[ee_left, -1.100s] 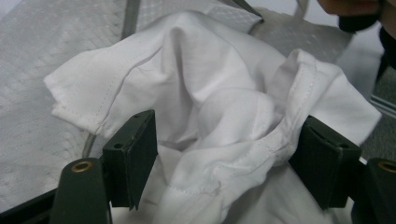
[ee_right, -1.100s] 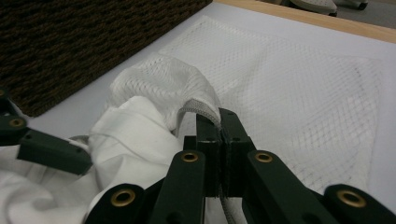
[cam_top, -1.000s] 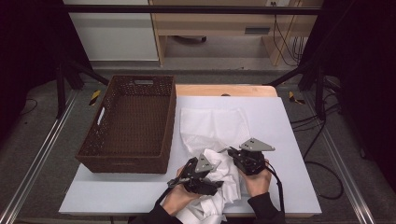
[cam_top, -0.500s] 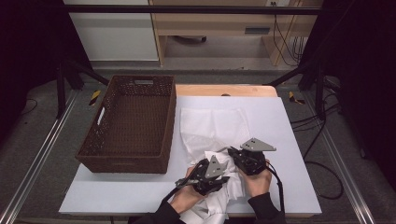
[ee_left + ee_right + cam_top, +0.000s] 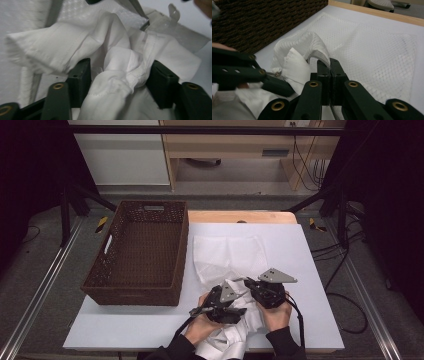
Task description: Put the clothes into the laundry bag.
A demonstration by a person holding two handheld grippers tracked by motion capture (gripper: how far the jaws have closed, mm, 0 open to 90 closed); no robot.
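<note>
Since the earlier frames, the left hand-held gripper [image 5: 226, 301] is seen shifted slightly toward the right one, and its jaws have just been opening, with a bunched fold of white garment [image 5: 117, 72] between them. Its pads stand apart on either side of that fold, the cloth touching the right-hand pad in the left gripper view; a firm press cannot be told.

Largest first: the white surface [image 5: 310, 270] is covered in its middle by a flat white mesh laundry bag [image 5: 227, 252]. At the left of the surface, a brown wicker basket [image 5: 140, 255] is placed, just beside the bag's edge.

At the near edge of the surface the garment [image 5: 230, 340] is piled loosely, partly over the bag's near end and partly off the front edge, between the person's forearms.

The right hand-held gripper [image 5: 329, 72] is held with its jaws together, clamped on the mesh bag's zippered rim [image 5: 318, 53], which is lifted off the surface in an arch. In the high view this gripper [image 5: 255, 287] is seen just right of the left one, both over the garment pile. A metal zipper pull [image 5: 277, 73] is seen beside the garment.
</note>
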